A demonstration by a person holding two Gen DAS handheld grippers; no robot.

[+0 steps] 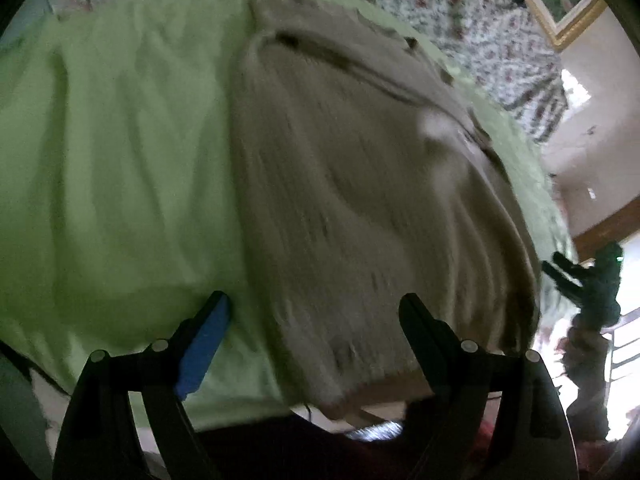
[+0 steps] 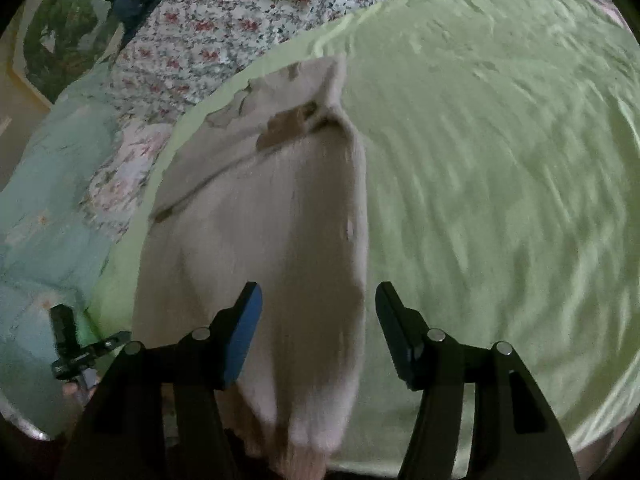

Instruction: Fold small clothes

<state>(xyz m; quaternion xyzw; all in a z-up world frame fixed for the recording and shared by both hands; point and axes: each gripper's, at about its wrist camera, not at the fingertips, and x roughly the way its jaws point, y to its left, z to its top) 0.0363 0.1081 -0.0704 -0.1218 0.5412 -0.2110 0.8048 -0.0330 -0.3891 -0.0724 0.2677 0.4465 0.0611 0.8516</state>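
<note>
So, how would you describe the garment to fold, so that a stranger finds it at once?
Look at the light green sheet covering the bed, bordered by a floral quilt. On it lies a beige knitted sweater, spread lengthwise with its hem at the near edge, under both open grippers. It is the only plain beige, ribbed piece; everything around is green or flowered.

The garment [image 1: 360, 208] is plain beige with a faint ribbed texture and darker brown marks near its collar. It lies on a light green sheet [image 2: 500, 160]. The bedspread [image 2: 224, 20] is white with small red flowers and green leaves. Both black tongs [image 1: 314, 308] [image 2: 318, 300] carry a blue pad.
</note>
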